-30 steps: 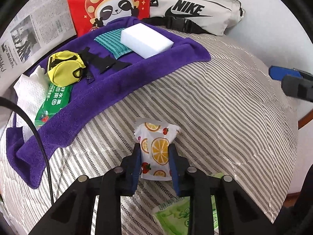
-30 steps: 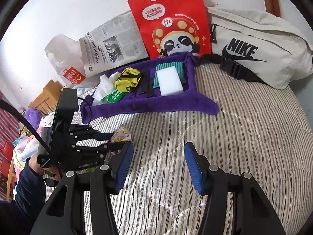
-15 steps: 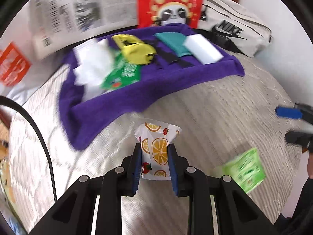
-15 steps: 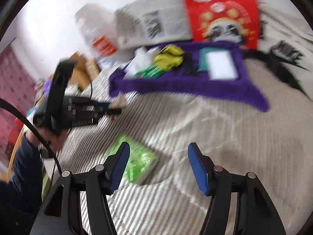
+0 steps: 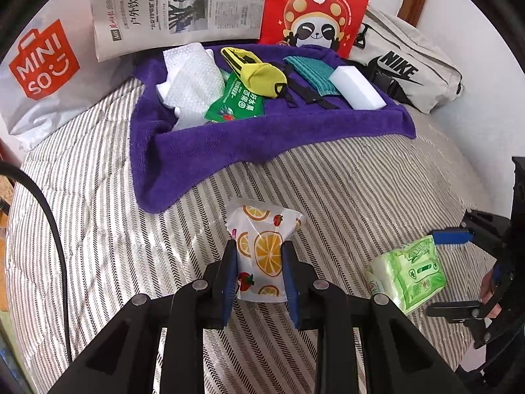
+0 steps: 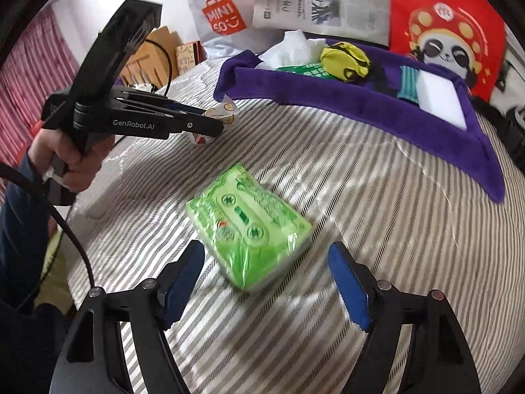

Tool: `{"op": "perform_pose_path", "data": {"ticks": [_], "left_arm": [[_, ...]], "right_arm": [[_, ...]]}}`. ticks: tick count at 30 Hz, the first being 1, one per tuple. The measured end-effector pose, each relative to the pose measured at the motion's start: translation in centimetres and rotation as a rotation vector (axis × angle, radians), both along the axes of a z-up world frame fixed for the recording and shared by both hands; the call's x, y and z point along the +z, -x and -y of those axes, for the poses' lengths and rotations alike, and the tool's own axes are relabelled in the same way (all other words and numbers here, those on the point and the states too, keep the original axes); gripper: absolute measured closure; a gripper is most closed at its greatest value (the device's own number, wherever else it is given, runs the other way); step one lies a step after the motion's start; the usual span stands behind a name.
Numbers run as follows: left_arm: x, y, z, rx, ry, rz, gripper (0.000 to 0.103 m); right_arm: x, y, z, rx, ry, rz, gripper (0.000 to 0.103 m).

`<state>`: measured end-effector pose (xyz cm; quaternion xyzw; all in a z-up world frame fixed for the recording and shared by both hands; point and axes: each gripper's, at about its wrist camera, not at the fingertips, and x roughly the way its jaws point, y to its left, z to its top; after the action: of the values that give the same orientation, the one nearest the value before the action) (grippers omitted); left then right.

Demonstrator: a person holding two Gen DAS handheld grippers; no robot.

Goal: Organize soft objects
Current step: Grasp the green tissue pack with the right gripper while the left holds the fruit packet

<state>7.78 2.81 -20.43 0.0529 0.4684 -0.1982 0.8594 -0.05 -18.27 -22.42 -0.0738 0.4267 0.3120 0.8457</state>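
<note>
Aloft over the striped bed [image 5: 377, 177], my left fingers [image 5: 261, 264] pinch the fruit-print pack [image 5: 262, 249] by its sides, held clear, I judge, for carrying to the purple towel [image 5: 236, 144] where the other soft things lie. My right fingers [image 6: 267, 280] stand wide, straddling the green pack [image 6: 249, 226] flat on the bed, likely the next pickup.

You are swinging the right gripper [image 6: 265, 282] down toward the green tissue pack [image 6: 249, 226] on the bed [image 6: 393, 229], its open fingers [image 6: 183, 277] now flanking it, while lifting the left gripper [image 5: 261, 274] away from that pack.
</note>
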Motion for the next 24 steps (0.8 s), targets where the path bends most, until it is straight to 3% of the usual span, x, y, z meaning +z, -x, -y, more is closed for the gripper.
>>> {"op": "perform_pose_path", "data": {"ticks": [5, 12, 14, 15, 16, 19, 21, 24], "left_arm": [[-0.3, -0.4, -0.2, 0.013, 0.003, -0.005, 0.078], [-0.4, -0.7, -1.0, 0.032, 0.016, -0.013, 0.078], [-0.5, -0.7, -1.1, 0.033, 0.015, -0.016, 0.078], [-0.6, -0.8, -1.1, 0.035, 0.017, -0.018, 0.078], [-0.6, -0.9, -1.2, 0.037, 0.02, -0.02, 0.078], [-0.5, -0.8, -1.3, 0.037, 0.025, -0.018, 0.078], [-0.5, -0.7, -1.3, 0.038, 0.026, -0.018, 0.077], [-0.5, -0.6, -1.1, 0.041, 0.028, -0.016, 0.077]], "right_arm": [[-0.2, -1.9, -1.6, 0.024, 0.001, 0.018, 0.023], [-0.3, -2.8, -4.2, 0.077, 0.077, 0.092, 0.023], [-0.1, -2.9, -4.8, 0.095, 0.072, 0.104, 0.03], [-0.1, -3.0, -5.0, 0.104, 0.06, 0.094, 0.04], [-0.1, -3.1, -5.1, 0.102, 0.057, 0.087, 0.04], [0.3, -3.1, -4.3, 0.039, 0.079, 0.095, 0.04], [0.8, -3.2, -2.6, -0.067, 0.098, 0.095, 0.04], [0.7, -4.0, 0.7, -0.26, 0.076, 0.027, 0.04]]}}
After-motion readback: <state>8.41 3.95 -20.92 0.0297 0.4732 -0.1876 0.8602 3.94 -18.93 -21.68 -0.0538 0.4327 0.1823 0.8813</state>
